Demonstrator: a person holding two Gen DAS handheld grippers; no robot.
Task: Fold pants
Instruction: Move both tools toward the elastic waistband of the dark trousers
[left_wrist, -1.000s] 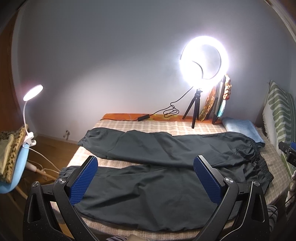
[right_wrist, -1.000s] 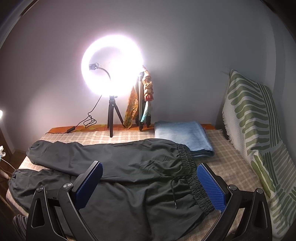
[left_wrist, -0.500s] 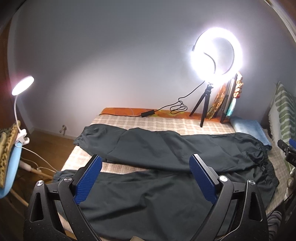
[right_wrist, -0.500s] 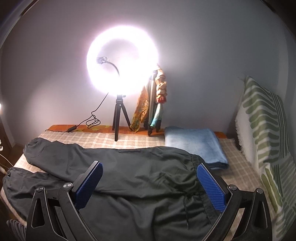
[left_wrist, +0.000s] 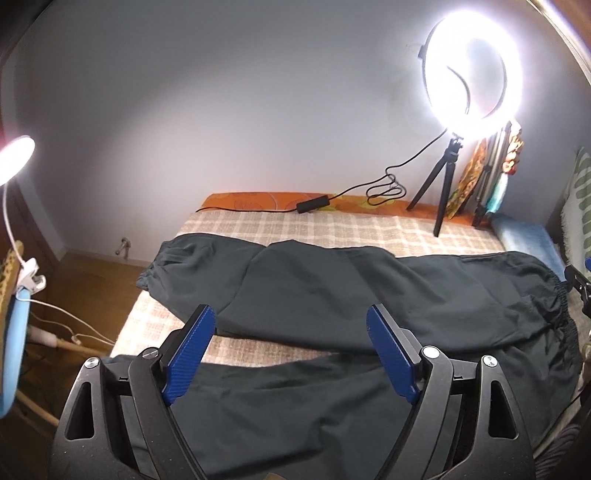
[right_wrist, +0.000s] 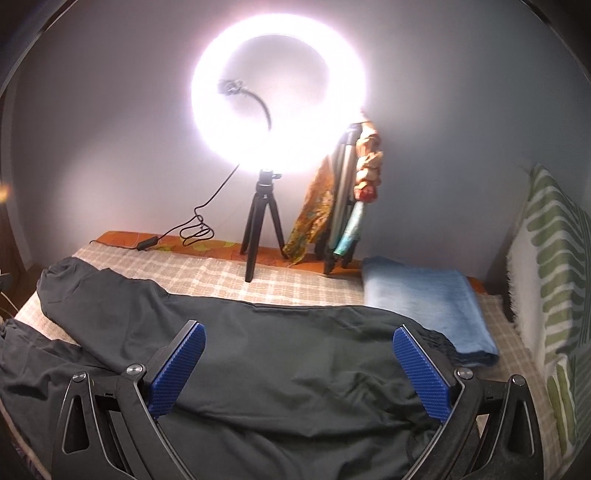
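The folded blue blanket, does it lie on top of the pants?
No, the folded blue blanket lies on the checked bedcover beside the pants, next to their waistband.

My left black plastic two-finger gripper (left_wrist: 288, 350): 2 matte arms with triangular cut-outs, silver screw heads at the pivots, and ribbed blue rubber pads (left_wrist: 190, 354) facing inward. My right black plastic two-finger gripper (right_wrist: 295, 369): same build, with 2 speckled arms, round silver screws, slotted triangular openings and finely ridged blue pads (right_wrist: 419, 373) on the fingers.
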